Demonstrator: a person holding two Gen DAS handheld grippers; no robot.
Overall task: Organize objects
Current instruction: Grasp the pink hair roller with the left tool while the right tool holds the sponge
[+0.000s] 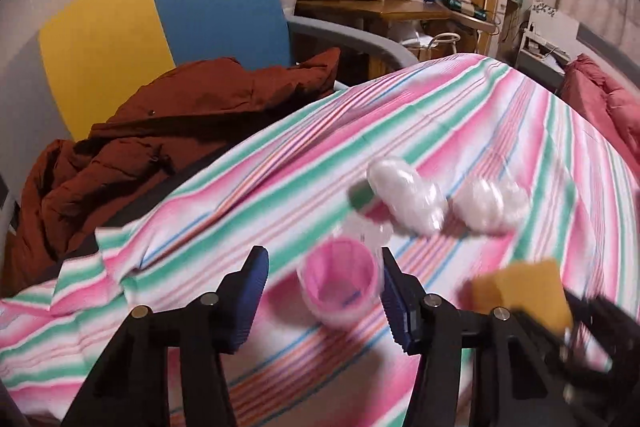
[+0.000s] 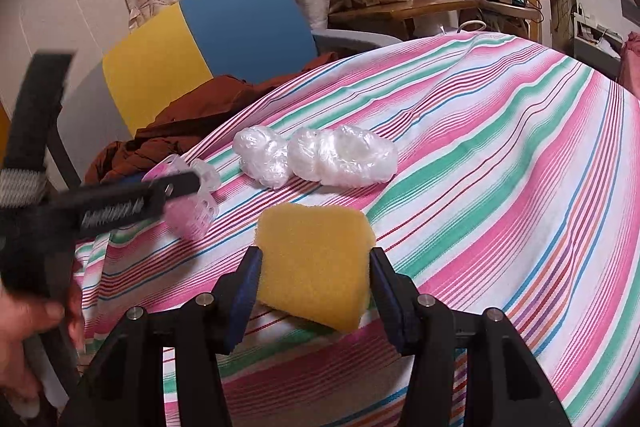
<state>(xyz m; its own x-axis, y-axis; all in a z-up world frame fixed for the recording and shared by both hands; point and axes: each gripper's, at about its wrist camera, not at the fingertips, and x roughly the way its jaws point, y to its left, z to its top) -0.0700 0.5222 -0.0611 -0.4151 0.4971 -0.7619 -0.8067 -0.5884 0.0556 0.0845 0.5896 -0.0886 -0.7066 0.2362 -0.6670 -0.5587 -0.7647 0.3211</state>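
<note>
Pinched between the pads of the right gripper (image 2: 314, 279), low centre: one yellow sponge (image 2: 316, 259). Inside the spread left gripper (image 1: 324, 287), bottom centre: one pink cup (image 1: 340, 283), mouth toward the camera, hard by the frame-right pad, clear of the other. Farther out, mid-frame on the striped cloth (image 2: 500, 167): two clear plastic bundles (image 2: 264, 157), side by side. White lettering (image 2: 112, 213) on the left gripper, too blurred to read.
</note>
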